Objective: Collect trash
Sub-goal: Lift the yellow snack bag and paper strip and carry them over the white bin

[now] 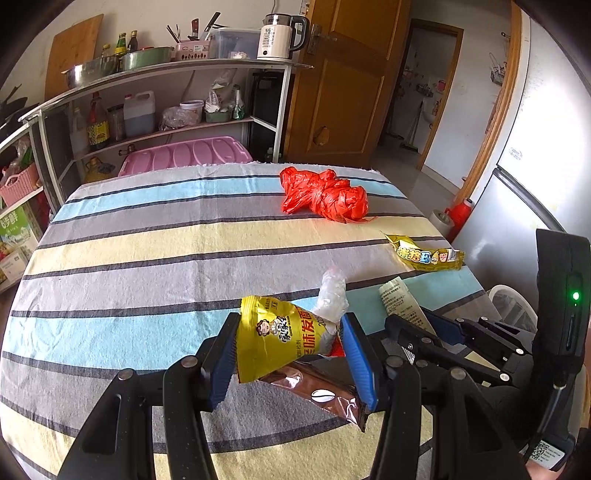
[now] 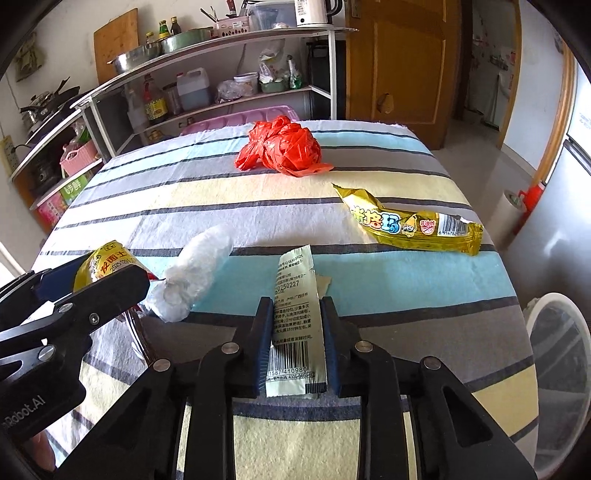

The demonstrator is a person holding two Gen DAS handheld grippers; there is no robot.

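Trash is held by both: the left hand-held gripper [image 1: 291, 354] is clamped on a yellow packet [image 1: 275, 341], the right hand-held gripper [image 2: 297, 336] on a pale sachet [image 2: 295, 325]. Both should be kept squeezed and carried to the white bin [image 2: 554, 369], near right.

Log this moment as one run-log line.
left gripper: shut on yellow packet | right gripper: shut on pale sachet | red bag: on table | bin: right

Place: home kitchen
Shelving at 11 o'clock: metal rack [image 1: 162, 79] with steel bowls [image 1: 92, 72], oil jug [image 1: 138, 112], sauce bottles [image 1: 98, 127]
Kettle [image 1: 282, 35]: 12 o'clock
Fridge [image 1: 532, 155]: 2 o'clock
Table: striped cloth [image 1: 155, 251]
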